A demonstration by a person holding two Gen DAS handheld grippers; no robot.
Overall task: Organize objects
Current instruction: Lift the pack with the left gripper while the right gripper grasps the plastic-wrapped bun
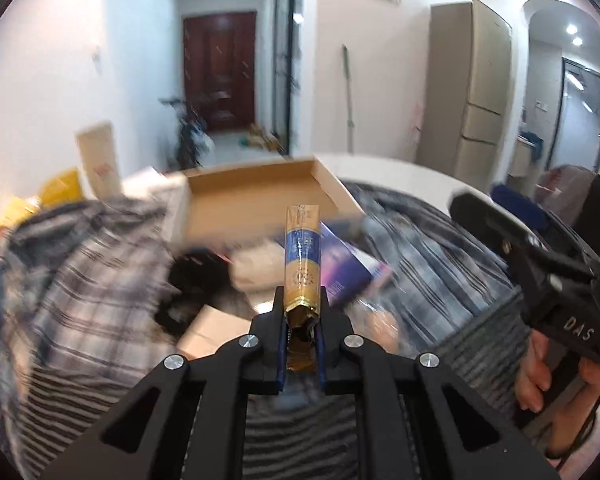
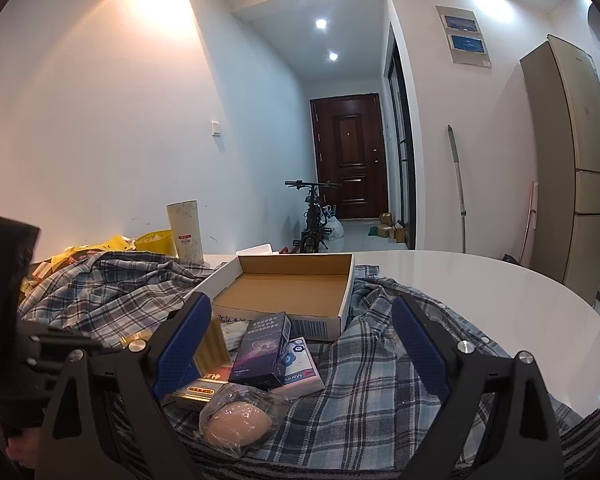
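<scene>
The left gripper (image 1: 302, 300) pinches a slim gold-and-blue foil packet (image 1: 302, 256) just short of the open brown cardboard box (image 2: 290, 288); the right gripper (image 2: 300, 344) gapes empty before its near edge

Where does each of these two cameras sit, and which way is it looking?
Left wrist: on the left gripper, shut on a gold-and-blue packet, facing the cardboard box; a hand holds the right gripper.
Right wrist: on the open right gripper, over the plaid shirt.
Shared: box, purple carton, door.
</scene>
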